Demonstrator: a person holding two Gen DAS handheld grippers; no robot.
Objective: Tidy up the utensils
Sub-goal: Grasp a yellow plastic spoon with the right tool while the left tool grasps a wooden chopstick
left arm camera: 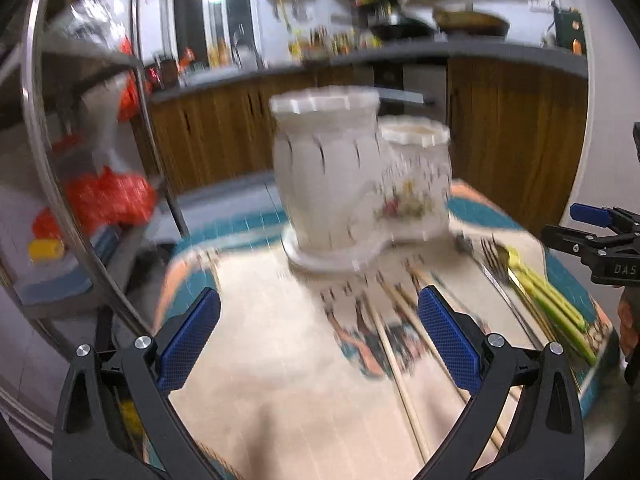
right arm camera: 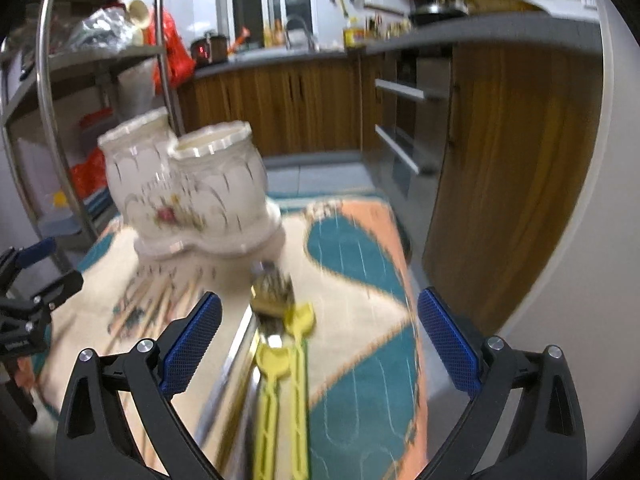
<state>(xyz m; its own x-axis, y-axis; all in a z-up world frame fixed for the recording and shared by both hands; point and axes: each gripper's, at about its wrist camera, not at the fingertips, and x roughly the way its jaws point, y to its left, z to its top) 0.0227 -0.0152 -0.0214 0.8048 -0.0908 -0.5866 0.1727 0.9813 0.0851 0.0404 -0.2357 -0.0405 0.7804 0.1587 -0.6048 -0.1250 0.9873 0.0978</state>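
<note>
A white ceramic double-pot utensil holder (left arm camera: 360,176) (right arm camera: 188,188) with a flower print stands on the patterned tablecloth (left arm camera: 280,360) (right arm camera: 360,320). Wooden chopsticks (left arm camera: 396,344) lie in front of it. Yellow plastic spoons (right arm camera: 280,364) (left arm camera: 548,300) and gold metal forks (right arm camera: 274,288) (left arm camera: 496,256) lie together to the right. My left gripper (left arm camera: 320,328) is open above the cloth, short of the holder, with the chopsticks near its right finger. My right gripper (right arm camera: 320,332) is open, hovering over the spoons and forks. Both views are motion-blurred.
A metal shelf rack (left arm camera: 84,160) (right arm camera: 48,92) with red bags stands to the left. Wooden kitchen cabinets (right arm camera: 500,160) and a grey counter (left arm camera: 480,50) run behind and to the right. The table's right edge (right arm camera: 416,320) drops off beside the utensils.
</note>
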